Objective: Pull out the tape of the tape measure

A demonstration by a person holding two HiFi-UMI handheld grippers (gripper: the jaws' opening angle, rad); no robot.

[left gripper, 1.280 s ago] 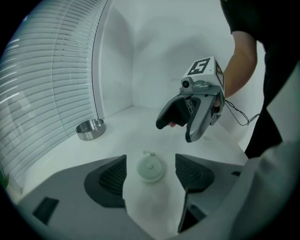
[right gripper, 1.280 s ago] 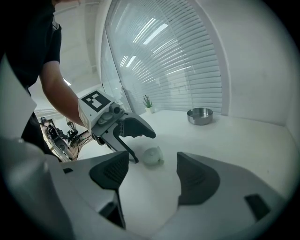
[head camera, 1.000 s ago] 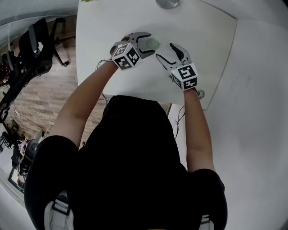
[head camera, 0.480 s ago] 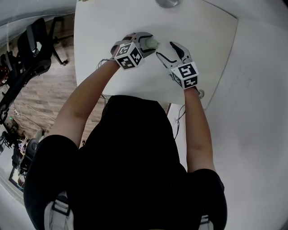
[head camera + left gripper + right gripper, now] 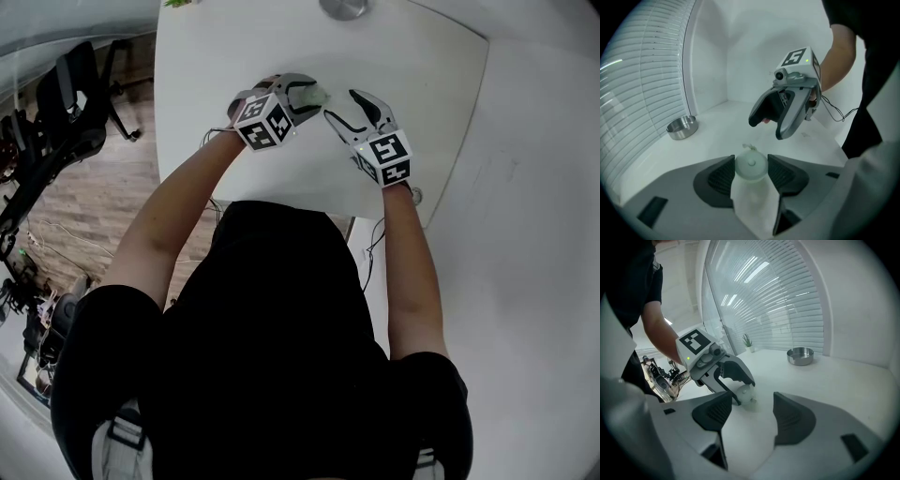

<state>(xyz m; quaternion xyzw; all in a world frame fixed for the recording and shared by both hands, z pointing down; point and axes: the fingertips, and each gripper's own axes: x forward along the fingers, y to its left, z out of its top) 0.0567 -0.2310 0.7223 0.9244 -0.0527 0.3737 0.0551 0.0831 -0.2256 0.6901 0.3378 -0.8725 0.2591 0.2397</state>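
- Left gripper (image 5: 309, 92): jaws have just been closing; pads now against both sides of small round tape measure (image 5: 751, 164), resting on white table (image 5: 216, 56).
- Right gripper (image 5: 342, 105): jaws also closing, apart, nothing between; tips near tape measure.

This looks like an office or a plain lab workroom. A broad white counter (image 5: 216, 56) stands in a corner of bare white walls, next to a large window covered by horizontal blinds (image 5: 778, 301). Black swivel office chairs (image 5: 80, 84) stand on a wood-plank floor (image 5: 103, 197), with loose cables and equipment (image 5: 28, 281) lying nearby. A small potted plant (image 5: 747, 341) sits by the window.
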